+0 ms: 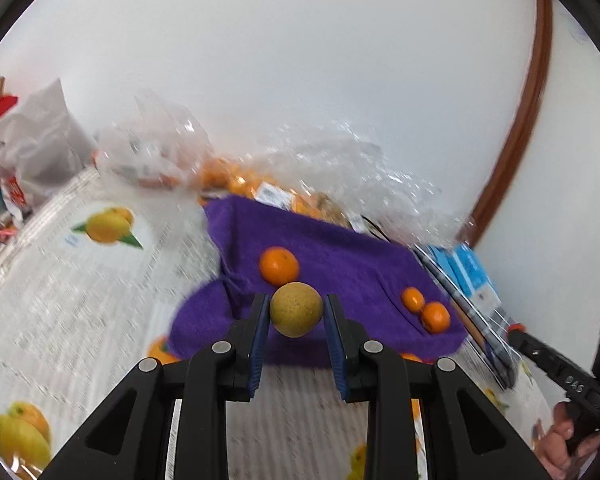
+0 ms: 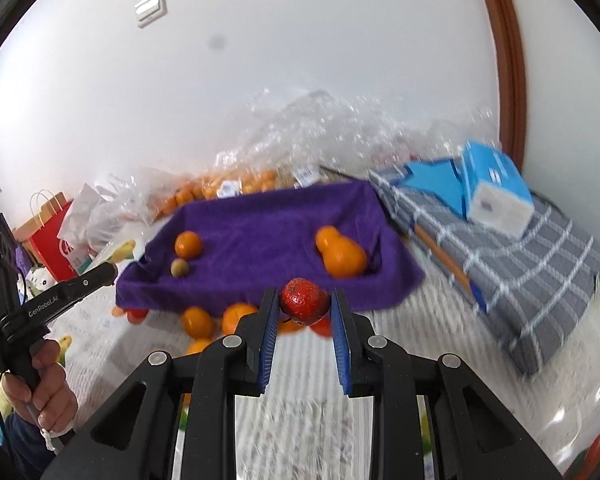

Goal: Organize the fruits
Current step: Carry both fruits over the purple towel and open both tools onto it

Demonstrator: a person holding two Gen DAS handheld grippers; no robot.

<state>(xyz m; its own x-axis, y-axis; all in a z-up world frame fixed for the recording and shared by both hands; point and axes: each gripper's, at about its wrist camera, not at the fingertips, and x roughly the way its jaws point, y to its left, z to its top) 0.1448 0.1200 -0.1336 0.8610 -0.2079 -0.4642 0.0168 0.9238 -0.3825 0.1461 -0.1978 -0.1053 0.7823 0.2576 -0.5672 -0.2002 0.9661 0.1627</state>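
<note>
- Left gripper (image 1: pixel 296 312) clamps a yellow-brown round fruit (image 1: pixel 296 309), held above the near edge of the purple cloth (image 1: pixel 340 256).
- Right gripper (image 2: pixel 305 308) clamps a red strawberry (image 2: pixel 304 306) just before the cloth's front edge.
- Oranges (image 2: pixel 342 257) lie on the cloth; more oranges (image 2: pixel 198 321) sit on the table in front.

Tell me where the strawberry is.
Right wrist view: the strawberry is clamped in the right hand-held gripper, just in front of the purple towel.
</note>
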